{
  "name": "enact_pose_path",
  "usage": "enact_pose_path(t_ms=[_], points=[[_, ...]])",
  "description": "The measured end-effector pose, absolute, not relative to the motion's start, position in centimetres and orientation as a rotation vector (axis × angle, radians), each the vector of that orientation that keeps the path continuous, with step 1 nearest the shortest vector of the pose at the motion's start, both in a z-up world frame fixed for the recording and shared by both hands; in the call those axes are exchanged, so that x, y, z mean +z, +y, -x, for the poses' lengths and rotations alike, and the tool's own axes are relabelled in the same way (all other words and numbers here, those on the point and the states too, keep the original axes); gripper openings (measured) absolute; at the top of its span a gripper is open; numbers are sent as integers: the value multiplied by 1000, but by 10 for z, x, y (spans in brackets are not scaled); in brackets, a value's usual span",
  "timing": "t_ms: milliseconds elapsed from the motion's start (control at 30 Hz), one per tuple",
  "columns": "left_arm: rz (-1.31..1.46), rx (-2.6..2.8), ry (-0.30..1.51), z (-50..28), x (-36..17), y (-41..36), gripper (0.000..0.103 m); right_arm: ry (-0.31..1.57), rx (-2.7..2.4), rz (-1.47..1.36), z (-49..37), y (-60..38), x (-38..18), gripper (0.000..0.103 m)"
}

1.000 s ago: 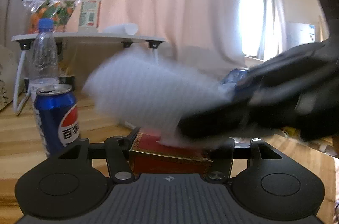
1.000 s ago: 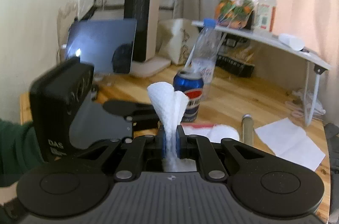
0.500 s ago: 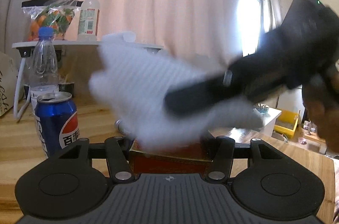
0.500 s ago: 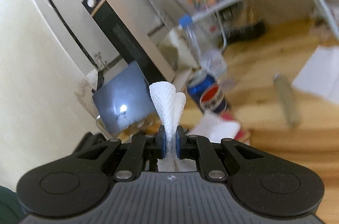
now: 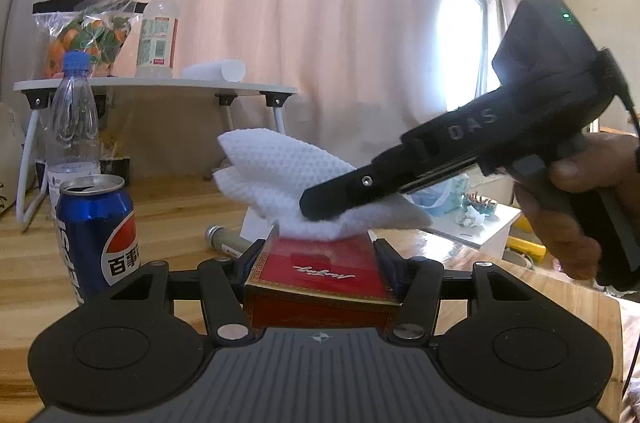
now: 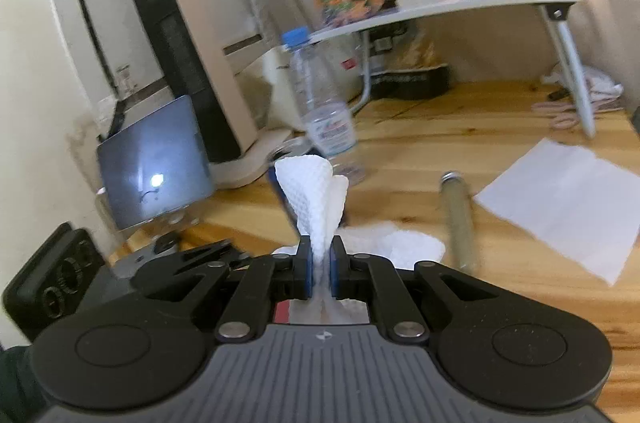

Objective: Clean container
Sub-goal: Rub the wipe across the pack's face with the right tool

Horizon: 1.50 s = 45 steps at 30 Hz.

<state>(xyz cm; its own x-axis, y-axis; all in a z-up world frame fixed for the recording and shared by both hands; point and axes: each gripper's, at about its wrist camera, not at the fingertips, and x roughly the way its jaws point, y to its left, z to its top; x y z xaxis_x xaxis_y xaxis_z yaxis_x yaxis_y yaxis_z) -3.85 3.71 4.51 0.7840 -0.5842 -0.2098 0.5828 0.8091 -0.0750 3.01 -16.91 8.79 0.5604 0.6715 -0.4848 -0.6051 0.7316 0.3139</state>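
Note:
My left gripper (image 5: 318, 255) is shut on a red box with gold trim (image 5: 320, 275), held between its fingers above the wooden table. My right gripper (image 6: 319, 263) is shut on a white textured cloth (image 6: 316, 191). In the left wrist view the right gripper (image 5: 316, 211) comes in from the right and presses the cloth (image 5: 280, 179) onto the far end of the box top. In the right wrist view only a red sliver of the box (image 6: 281, 311) shows under the fingers.
A blue Pepsi can (image 5: 98, 231) and a clear water bottle (image 5: 74, 127) stand left of the box. A metal tube (image 6: 458, 219) and a white paper sheet (image 6: 560, 203) lie on the wooden table (image 6: 440, 127). A small white folding table (image 5: 156, 87) holds a bottle and bagged fruit.
The right gripper swept the cloth across the box top, lifted and tilted, and now has it back down on the box's far end. The left gripper kept the box still.

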Motion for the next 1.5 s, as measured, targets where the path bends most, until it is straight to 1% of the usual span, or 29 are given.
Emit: enact_pose_path(t_ms=[133,300,467,767,933,1233,1500], points=[[5,-617,240,35,45,37,58,605,732,-110,-27,-169,83,12],[4,-606,254,33,43,38,58,640,843,-130,-7,-151,79,12],[2,-617,245,35,44,37,58,621,880,-60,12,-133,86,12],[-4,-635,228,38,45,37,58,600,755,-149,-23,-164,84,11],[22,-618,239,34,45,41,58,593,718,-136,-20,-176,84,12],[-18,-632,244,37,42,35,58,665,885,-92,5,-148,85,12],[-21,-650,228,41,43,35,57,611,795,-103,-17,-158,85,11]])
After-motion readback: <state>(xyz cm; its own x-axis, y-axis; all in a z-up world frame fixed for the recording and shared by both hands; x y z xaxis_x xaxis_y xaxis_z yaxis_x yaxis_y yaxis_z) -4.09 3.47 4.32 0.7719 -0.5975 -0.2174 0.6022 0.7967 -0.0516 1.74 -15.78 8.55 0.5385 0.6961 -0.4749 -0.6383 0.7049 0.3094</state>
